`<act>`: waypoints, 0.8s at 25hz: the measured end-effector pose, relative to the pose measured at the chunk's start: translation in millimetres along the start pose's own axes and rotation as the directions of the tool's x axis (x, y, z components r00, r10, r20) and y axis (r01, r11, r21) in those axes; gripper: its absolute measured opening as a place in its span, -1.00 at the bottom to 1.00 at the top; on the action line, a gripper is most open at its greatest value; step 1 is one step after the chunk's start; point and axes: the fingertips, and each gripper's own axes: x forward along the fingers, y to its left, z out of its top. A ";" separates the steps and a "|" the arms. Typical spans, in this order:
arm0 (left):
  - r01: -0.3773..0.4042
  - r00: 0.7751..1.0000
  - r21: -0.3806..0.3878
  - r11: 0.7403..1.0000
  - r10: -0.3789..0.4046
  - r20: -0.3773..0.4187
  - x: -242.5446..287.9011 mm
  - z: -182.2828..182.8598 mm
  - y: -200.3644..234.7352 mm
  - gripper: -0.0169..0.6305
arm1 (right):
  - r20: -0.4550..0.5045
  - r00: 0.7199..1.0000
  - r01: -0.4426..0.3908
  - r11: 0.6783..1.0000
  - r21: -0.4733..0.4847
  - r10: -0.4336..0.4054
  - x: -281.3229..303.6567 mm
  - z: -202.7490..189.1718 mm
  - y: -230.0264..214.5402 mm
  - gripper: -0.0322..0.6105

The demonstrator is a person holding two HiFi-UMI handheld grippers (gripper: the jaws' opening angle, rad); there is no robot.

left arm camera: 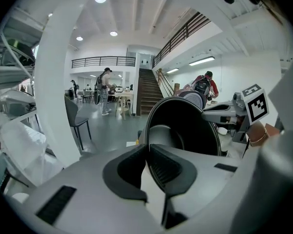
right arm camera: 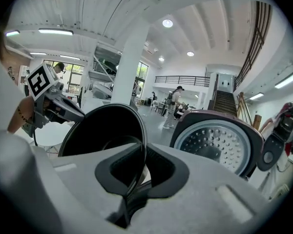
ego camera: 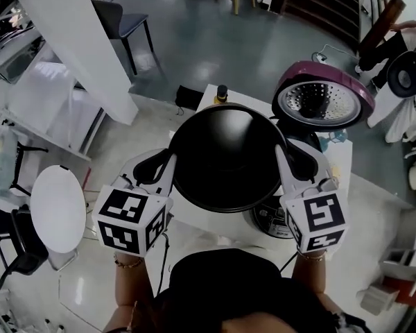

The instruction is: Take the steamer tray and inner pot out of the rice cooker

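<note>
The black inner pot (ego camera: 229,158) hangs in the air over the white table, held by its rim from both sides. My left gripper (ego camera: 172,159) is shut on the rim's left edge (left arm camera: 147,152), and the pot's dark inside (left arm camera: 185,126) fills the left gripper view. On the right edge of the rim my right gripper (ego camera: 283,155) is shut too, its jaws (right arm camera: 144,155) pinching the thin wall of the pot (right arm camera: 102,130). Below and right of the pot stands the rice cooker body (ego camera: 270,220). Its maroon lid (ego camera: 322,103) is swung open, showing the perforated inner plate (right arm camera: 217,143).
The white table (ego camera: 194,214) lies under the pot, with a small bottle (ego camera: 222,92) at its far edge. A round white side table (ego camera: 57,207) stands at left, a white column (ego camera: 76,40) and a dark chair (ego camera: 121,23) beyond. People stand far back.
</note>
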 end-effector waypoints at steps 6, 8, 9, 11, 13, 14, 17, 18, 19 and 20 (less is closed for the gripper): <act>-0.028 0.998 -0.049 0.998 0.025 -0.053 -3.1 -27.9 29.5 -0.85 | -0.044 0.997 -0.065 0.998 0.000 0.065 31.3 -8.7 28.8 -0.78; -0.038 0.997 -0.066 0.997 0.033 -0.076 -3.7 -40.0 37.2 -0.85 | -0.067 0.994 -0.089 0.996 0.013 0.090 41.3 -15.3 39.5 -0.78; -0.043 0.995 -0.072 0.996 0.036 -0.091 -3.3 -46.9 41.0 -0.85 | -0.080 0.992 -0.101 0.995 0.024 0.103 45.9 -18.6 45.7 -0.78; -0.048 0.991 -0.080 0.996 0.037 -0.132 -1.5 -62.5 47.9 -0.85 | -0.111 0.986 -0.121 0.992 0.040 0.124 54.0 -28.0 57.7 -0.78; -0.050 0.984 -0.086 0.995 0.034 -0.173 0.1 -78.7 53.5 -0.85 | -0.147 0.979 -0.138 0.989 0.051 0.144 60.1 -40.2 68.8 -0.78; -0.050 0.981 -0.091 0.995 0.032 -0.191 1.0 -86.6 55.8 -0.85 | -0.164 0.974 -0.146 0.988 0.058 0.154 62.6 -46.6 74.1 -0.78; -0.049 0.971 -0.100 0.994 0.024 -0.238 3.7 -108.7 59.9 -0.85 | -0.210 0.961 -0.166 0.983 0.074 0.178 68.0 -65.1 87.0 -0.78; -0.048 0.967 -0.104 0.993 0.020 -0.254 4.1 -115.7 60.4 -0.85 | -0.226 0.956 -0.172 0.982 0.077 0.185 69.1 -70.8 90.9 -0.78; -0.047 0.962 -0.108 0.993 0.016 -0.271 4.2 -122.8 60.9 -0.85 | -0.242 0.951 -0.179 0.981 0.081 0.193 69.8 -76.0 94.9 -0.78; -0.046 0.957 -0.113 0.993 0.011 -0.290 4.1 -130.3 61.4 -0.85 | -0.257 0.945 -0.186 0.979 0.086 0.202 70.3 -81.1 99.3 -0.79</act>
